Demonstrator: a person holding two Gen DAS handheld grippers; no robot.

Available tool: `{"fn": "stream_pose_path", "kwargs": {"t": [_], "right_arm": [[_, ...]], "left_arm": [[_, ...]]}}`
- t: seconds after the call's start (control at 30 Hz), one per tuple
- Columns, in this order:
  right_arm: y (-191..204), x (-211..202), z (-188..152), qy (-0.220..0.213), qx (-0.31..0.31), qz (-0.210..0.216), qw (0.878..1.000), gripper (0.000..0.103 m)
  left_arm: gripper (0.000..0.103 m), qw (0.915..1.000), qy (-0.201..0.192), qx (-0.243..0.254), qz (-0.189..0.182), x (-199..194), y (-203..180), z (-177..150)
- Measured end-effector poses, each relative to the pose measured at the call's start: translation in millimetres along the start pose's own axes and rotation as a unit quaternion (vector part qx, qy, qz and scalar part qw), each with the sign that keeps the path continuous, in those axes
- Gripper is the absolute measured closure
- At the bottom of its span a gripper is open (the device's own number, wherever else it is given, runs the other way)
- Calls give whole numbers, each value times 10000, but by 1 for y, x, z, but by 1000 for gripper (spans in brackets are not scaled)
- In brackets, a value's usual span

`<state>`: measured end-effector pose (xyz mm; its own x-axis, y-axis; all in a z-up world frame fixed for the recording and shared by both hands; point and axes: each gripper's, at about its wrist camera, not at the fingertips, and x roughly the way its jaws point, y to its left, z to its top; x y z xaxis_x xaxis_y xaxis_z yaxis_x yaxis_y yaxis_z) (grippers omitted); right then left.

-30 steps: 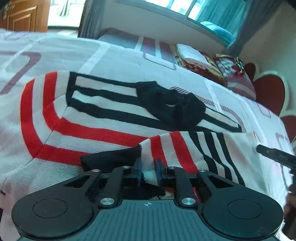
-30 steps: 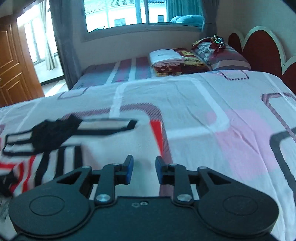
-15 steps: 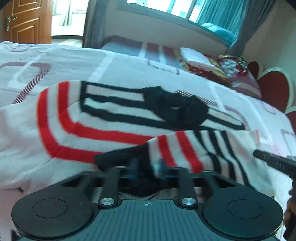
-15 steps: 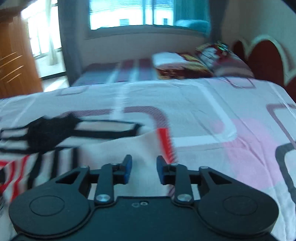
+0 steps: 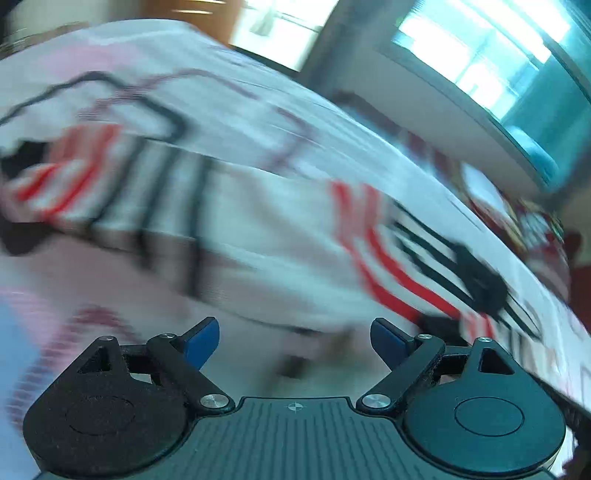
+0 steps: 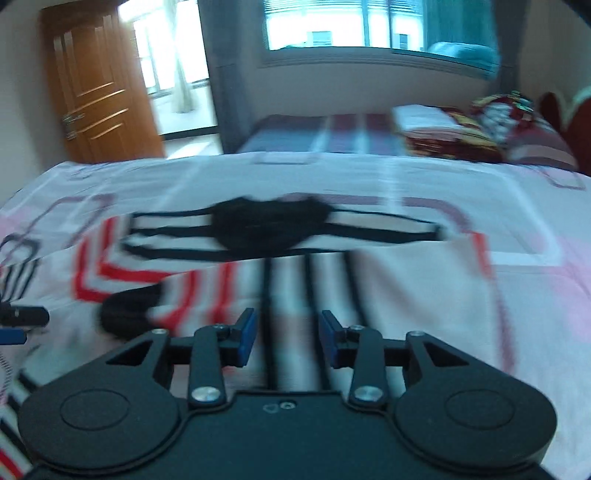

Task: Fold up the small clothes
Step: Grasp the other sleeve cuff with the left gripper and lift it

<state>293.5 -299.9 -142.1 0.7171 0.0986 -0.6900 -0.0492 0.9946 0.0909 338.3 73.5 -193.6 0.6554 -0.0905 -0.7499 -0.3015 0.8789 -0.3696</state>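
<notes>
bedspread carries the striped garment, one sleeve folded across. judged step: between folds. left gripper has just opened wide, empty; right gripper has been opening, part-open, gripping nothing. next likely needs a fresh edge grasp.

Daylight floods in from the window at the far wall and from the glazed opening beside the wooden door; both are blown out to near white. The left wrist view is badly smeared by motion: the striped garment and the bedsheet streak diagonally, while the camera's own black mount stays sharp. The right wrist view is softer blurred. Fisheye bending curves the bed edge and darkens the corners. Shadows are faint.
</notes>
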Motion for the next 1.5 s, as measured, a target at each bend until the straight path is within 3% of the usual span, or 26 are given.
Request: {"fn": "stream_pose_path", "kwargs": {"t": [0.23, 0.27, 0.4, 0.57, 0.63, 0.7, 0.77, 0.83, 0.9, 0.97, 1.1, 1.2, 1.33, 1.4, 1.5], "right_arm": [[78, 14, 5, 115, -250, 524, 9982, 66], [86, 15, 4, 127, -284, 551, 9980, 65], [109, 21, 1, 229, -367, 621, 9971, 65], [121, 29, 3, 245, -335, 517, 9978, 65], [122, 33, 5, 204, -341, 435, 9983, 65], [124, 34, 7, 122, -372, 307, 9988, 65], [124, 35, 10, 54, -437, 111, 9990, 65], [122, 38, 12, 38, -477, -87, 9988, 65], [120, 45, 9, 125, -505, -282, 9983, 64], [120, 60, -2, 419, -626, -303, 9967, 64], [115, 60, 3, 408, -434, -215, 9980, 63], [96, 41, 7, 244, 101, 196, 9995, 64], [67, 7, 8, -10, 380, 159, 9992, 63], [46, -8, 7, -75, 431, 10, 9990, 61], [15, -25, -1, -83, 559, -214, 9982, 60]], "left_arm": [[15, 9921, -237, -1170, 376, -14, 114, 23], [15, 9904, -259, -1310, 361, -12, 125, 24], [39, 9854, -394, -1653, 133, -1, 156, 34], [42, 9729, -698, -2198, -169, 17, 174, 56], [54, 9693, -801, -2320, -127, 22, 177, 63], [96, 9663, -746, -2464, -38, 30, 181, 69], [96, 9628, -701, -2609, -57, 32, 185, 71], [97, 9714, -876, -2206, 18, 25, 171, 75], [97, 9792, -1055, -1727, -133, 17, 150, 81], [97, 9840, -1175, -1268, -427, 9, 122, 90], [97, 9858, -1171, -381, -1145, 3, 49, 98], [97, 9801, -914, 257, -1742, 11, -20, 88], [97, 9618, -417, 1070, -2487, 32, -122, 51], [97, 9527, -125, 1469, -2656, 46, -169, 25], [96, 9465, 429, 1986, -2507, 72, -223, -14]]}}
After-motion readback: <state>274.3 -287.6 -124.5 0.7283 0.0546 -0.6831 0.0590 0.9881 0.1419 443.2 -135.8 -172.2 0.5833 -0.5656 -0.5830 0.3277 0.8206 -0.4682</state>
